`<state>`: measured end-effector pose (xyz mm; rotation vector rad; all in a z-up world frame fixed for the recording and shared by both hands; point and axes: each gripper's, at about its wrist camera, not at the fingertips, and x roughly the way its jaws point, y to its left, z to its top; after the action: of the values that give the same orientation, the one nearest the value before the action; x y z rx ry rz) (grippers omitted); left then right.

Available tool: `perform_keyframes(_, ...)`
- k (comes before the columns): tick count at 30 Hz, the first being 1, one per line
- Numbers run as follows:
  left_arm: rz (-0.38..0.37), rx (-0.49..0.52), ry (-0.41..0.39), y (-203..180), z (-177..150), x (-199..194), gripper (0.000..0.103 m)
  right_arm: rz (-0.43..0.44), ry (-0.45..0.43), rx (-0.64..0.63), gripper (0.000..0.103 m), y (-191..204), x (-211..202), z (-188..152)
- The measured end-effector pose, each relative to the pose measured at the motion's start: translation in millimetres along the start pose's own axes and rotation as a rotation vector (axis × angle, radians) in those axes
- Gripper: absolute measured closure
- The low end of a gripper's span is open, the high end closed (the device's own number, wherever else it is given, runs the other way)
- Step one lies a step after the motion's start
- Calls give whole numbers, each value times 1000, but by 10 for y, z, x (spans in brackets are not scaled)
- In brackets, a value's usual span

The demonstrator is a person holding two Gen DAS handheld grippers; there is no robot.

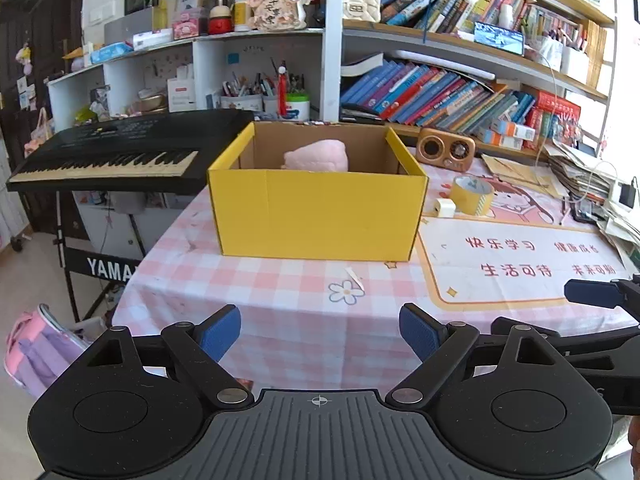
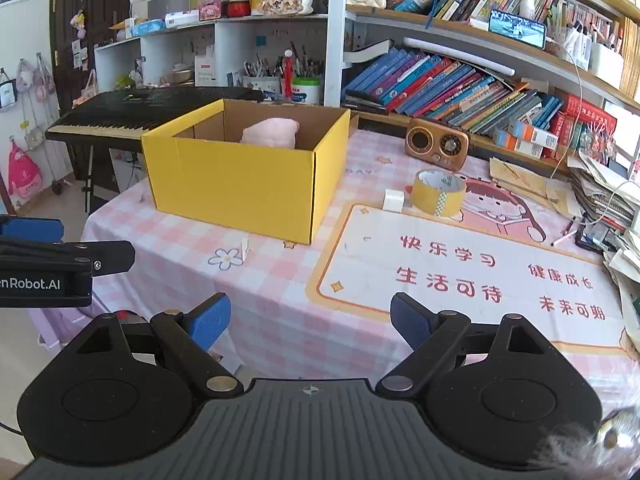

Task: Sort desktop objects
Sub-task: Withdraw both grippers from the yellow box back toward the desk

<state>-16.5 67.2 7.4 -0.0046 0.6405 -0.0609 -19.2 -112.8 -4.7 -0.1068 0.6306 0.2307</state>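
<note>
Left gripper: left gripper (image 1: pixel 320 334) stands with blue-padded jaws wide, nothing between them
Right gripper: right gripper (image 2: pixel 310 322) likewise spread wide and empty
Box: yellow cardboard box (image 1: pixel 320 212) at 12 o'clock in the left wrist view, a soft pink plush lump (image 1: pixel 316 156) already inside
Tape: yellow roll of adhesive tape (image 2: pixel 438 192) at 1 o'clock in the right wrist view, on the pink checked tablecloth (image 2: pixel 280 292); likely light, stiff, smooth-sided, so pinch across its wall through the hole
Block: small white plastic block (image 2: pixel 393 200) touching or just beside the tape at its 9 o'clock; probably light, hard, slippery, best taken across flat faces
Radio: copper retro radio (image 2: pixel 436 148) behind the tape, probably heavier
</note>
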Motion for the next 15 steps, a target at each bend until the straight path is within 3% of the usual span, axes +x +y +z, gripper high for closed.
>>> perform_keyframes(15, -35, 32, 24, -204, 62, 143, 14, -25, 26, 26, 16, -220, 63, -28)
